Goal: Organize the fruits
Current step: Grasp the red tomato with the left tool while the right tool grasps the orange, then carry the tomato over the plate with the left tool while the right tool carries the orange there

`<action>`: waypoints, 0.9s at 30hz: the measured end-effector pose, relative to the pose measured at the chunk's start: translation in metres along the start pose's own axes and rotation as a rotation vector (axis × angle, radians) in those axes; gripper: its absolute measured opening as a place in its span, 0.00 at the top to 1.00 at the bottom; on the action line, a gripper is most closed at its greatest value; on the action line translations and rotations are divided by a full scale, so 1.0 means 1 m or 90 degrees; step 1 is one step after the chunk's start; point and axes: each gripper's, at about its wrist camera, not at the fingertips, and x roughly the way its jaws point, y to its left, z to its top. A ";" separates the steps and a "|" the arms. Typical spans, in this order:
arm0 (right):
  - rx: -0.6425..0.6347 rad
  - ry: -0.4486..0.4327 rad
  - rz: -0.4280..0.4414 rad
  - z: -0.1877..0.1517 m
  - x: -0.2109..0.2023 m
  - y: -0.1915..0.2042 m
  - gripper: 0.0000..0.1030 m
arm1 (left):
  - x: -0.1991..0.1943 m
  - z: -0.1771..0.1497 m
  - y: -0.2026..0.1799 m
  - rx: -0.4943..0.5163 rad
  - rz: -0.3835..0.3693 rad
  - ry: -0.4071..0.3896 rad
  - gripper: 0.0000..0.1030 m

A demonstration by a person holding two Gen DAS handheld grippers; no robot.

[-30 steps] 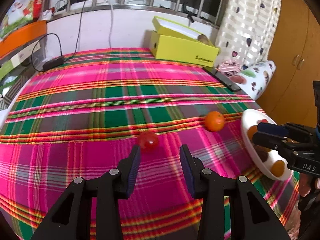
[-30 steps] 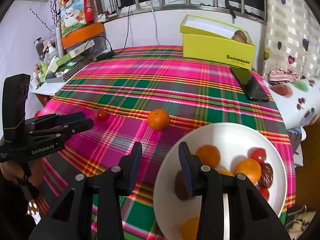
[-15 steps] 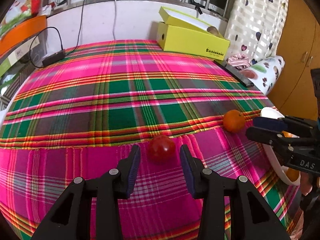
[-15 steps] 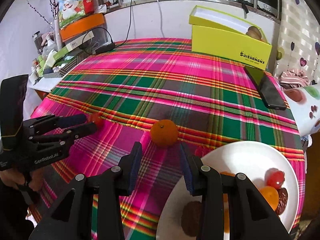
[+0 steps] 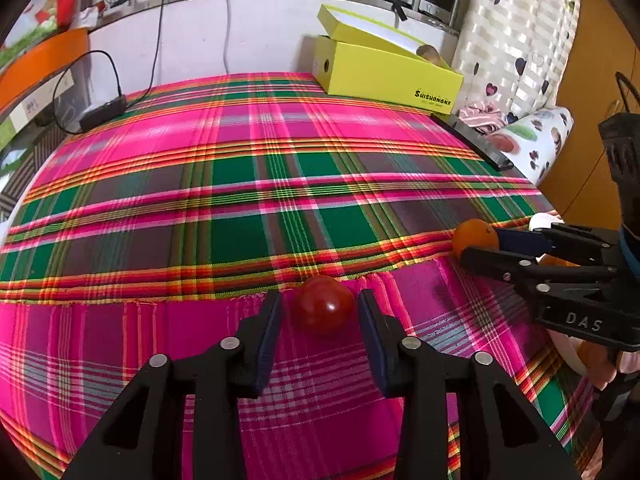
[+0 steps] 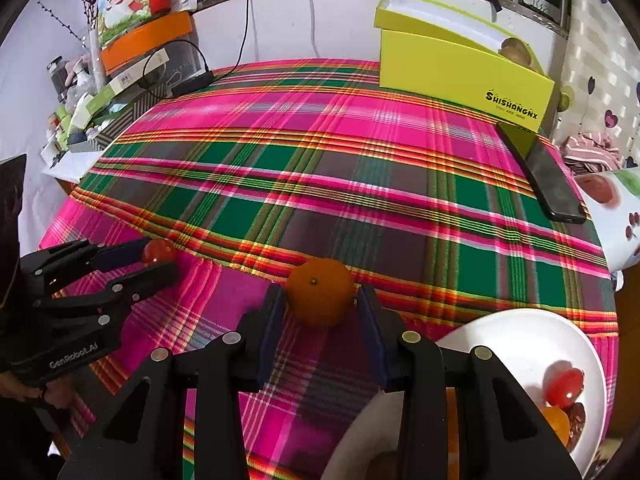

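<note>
A red tomato (image 5: 323, 304) lies on the plaid tablecloth between the fingers of my left gripper (image 5: 319, 304), which is open around it with gaps on both sides. It also shows in the right wrist view (image 6: 157, 251). An orange (image 6: 321, 298) lies between the fingers of my right gripper (image 6: 320, 308), which is open and close around it; it also shows in the left wrist view (image 5: 474, 235). A white plate (image 6: 520, 336) with several fruits, among them a red tomato (image 6: 565, 387), sits at the lower right.
A yellow-green box (image 6: 464, 68) stands open at the table's far right. A black phone (image 6: 548, 184) lies near the right edge. A black adapter with cables (image 5: 102, 110) sits at the far left. Clutter on a side shelf (image 6: 92, 112) lies beyond the left edge.
Both grippers have moved forward. The tomato now sits between the left fingers and the orange between the right fingers. The plate has slid to the lower right of the right wrist view.
</note>
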 end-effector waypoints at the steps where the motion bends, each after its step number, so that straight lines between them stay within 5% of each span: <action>1: 0.000 0.004 0.000 0.000 0.002 0.000 0.62 | 0.000 0.000 0.000 0.000 -0.001 0.000 0.57; 27: 0.003 -0.041 0.024 -0.011 -0.033 0.009 0.63 | -0.028 -0.007 -0.009 0.004 -0.031 -0.035 0.62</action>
